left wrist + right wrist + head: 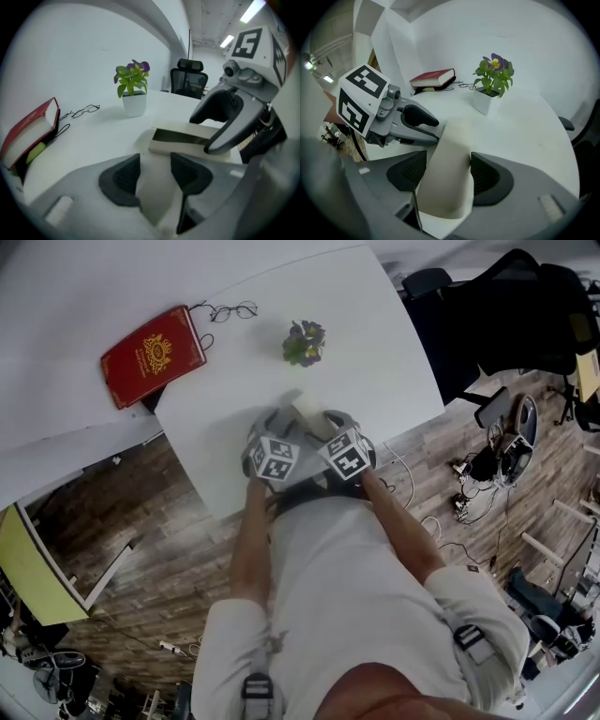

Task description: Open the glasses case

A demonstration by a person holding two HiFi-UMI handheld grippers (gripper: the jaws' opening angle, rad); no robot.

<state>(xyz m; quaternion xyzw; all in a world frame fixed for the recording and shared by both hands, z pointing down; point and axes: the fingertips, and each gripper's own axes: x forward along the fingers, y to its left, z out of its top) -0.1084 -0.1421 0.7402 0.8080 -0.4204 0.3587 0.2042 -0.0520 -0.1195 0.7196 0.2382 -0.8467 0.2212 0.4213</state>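
Note:
A cream glasses case (302, 410) lies near the front edge of the white table (384, 352), between my two grippers. In the left gripper view the case (187, 127) shows a dark slit along its near side, and a cream flap of it fills the gap between the pads of my left gripper (153, 176). My right gripper (202, 133) straddles the case's right end. In the right gripper view the case (450, 154) runs lengthwise between the jaws of my right gripper (449, 176), with both pads against its sides. My left gripper (436, 130) sits at the case's far end.
A potted plant (305, 341) stands just beyond the case. A red book (152, 354) and a pair of glasses (232, 311) lie at the table's far left. Black office chairs (506, 315) stand to the right over a wooden floor.

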